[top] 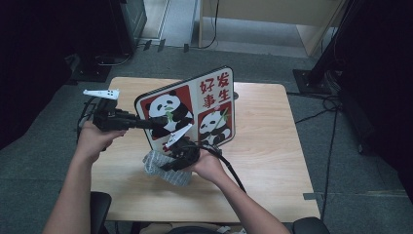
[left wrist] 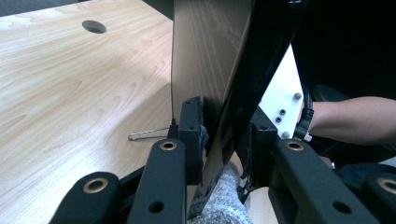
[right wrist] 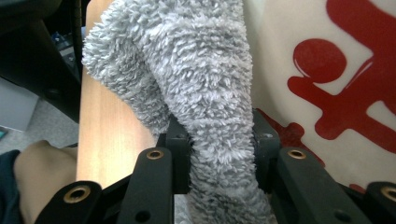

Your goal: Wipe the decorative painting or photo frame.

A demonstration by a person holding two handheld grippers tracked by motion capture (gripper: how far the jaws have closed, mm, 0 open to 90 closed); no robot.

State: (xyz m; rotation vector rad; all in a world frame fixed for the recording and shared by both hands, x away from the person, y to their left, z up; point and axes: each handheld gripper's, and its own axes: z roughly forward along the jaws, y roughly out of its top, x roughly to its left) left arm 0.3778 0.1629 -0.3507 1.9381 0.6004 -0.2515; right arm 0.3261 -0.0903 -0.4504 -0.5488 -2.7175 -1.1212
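- Jaws of left gripper (left wrist: 224,140) nearly closed, clamped on edge of panda board (top: 187,109); pads press both faces of the board, seen edge-on in left gripper view.
- Jaws of right gripper (right wrist: 222,140) nearly closed too, pinching grey fluffy cloth (right wrist: 187,70) betw. the pads; cloth bulges out above and below the grip.
- Board: tilted up off table (top: 263,146), printed face w/ pandas + red characters toward the camera in high view, lower edge near table top; left gripper (top: 146,123) grips it at its left edge.
- Cloth (top: 163,168) sits at board's lower left corner, low over the table's near part; in right gripper view it lies right against the printed face, red print just beside it.
- Right gripper (top: 180,158) in right hand (top: 209,165), just below the board; left hand (top: 95,136) well out to the left.
- Thin metal clip/pin (left wrist: 149,134) lies flat on table behind the left jaw; round hole (left wrist: 94,26) in table top farther off.
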